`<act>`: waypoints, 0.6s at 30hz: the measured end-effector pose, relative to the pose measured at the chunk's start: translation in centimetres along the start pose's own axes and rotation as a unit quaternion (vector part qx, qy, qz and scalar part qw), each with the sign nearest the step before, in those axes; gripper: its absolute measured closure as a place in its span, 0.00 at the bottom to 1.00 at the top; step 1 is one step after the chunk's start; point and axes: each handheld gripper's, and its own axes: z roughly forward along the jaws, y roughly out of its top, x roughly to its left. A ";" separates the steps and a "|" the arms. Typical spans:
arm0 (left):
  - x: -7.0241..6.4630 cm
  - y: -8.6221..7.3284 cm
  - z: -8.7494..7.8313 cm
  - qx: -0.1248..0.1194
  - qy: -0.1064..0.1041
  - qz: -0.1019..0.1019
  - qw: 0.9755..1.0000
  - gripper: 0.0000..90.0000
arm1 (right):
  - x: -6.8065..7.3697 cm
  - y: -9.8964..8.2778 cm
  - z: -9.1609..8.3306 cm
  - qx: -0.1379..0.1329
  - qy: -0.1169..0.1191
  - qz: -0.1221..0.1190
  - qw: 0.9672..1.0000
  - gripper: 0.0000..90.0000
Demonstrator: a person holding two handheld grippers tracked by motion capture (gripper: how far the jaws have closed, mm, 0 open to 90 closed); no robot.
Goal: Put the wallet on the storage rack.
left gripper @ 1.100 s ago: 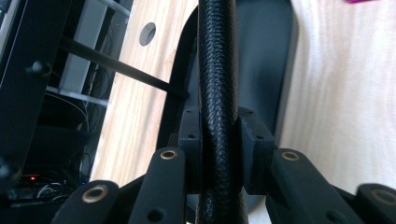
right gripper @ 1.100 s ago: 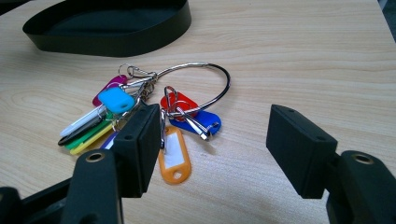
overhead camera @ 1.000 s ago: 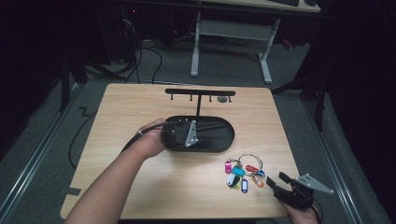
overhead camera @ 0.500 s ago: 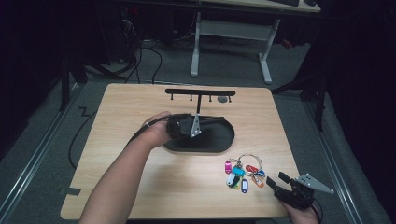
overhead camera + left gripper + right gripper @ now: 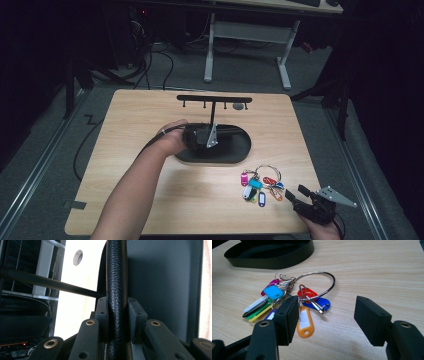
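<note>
A black key stand rises from an oval black tray [image 5: 235, 152], with a leather-wrapped post [image 5: 213, 114] and a hook bar [image 5: 214, 98] on top. My left gripper [image 5: 201, 136] lies level over the tray and is shut on the post [image 5: 116, 277], both pads pressing its sides in the left gripper view [image 5: 117, 315]. A bunch of keys with coloured tags [image 5: 260, 186] on a large wire ring lies on the table in front of the tray. My right gripper [image 5: 296, 196] rests at the table's near right corner, open, its jaws [image 5: 325, 320] aimed at the key bunch [image 5: 287, 293] with nothing between them.
The wooden table [image 5: 150, 115] has edges close to my right gripper. A small grey disc [image 5: 239, 106] lies under the bar's right end. Beyond the table stand a white desk frame [image 5: 250, 35] and loose cables on the floor [image 5: 150, 55].
My left hand has shifted a little to the right and lower along the post. The stand, the keys and my right gripper have stayed put.
</note>
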 end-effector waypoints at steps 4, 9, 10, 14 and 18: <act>0.1 -0.4 0.5 0.010 0.004 -0.001 1.000 0.82 | -0.1 -0.1 0.1 0.002 0.001 0.003 1.000 0.41; 0.1 -0.9 0.8 0.013 0.004 -0.002 1.000 0.81 | -0.2 -0.1 0.0 0.001 0.002 0.005 1.000 0.41; 0.0 -1.0 0.9 0.017 0.003 -0.001 1.000 0.81 | -0.2 -0.1 0.0 0.001 0.002 0.005 1.000 0.41; -0.5 -1.6 1.5 0.036 -0.002 -0.001 0.999 0.81 | -0.2 -0.2 0.1 0.005 0.004 0.012 1.000 0.41; -1.0 -1.9 1.8 0.043 -0.004 -0.002 0.999 0.80 | -0.2 -0.2 0.1 0.005 0.004 0.012 1.000 0.41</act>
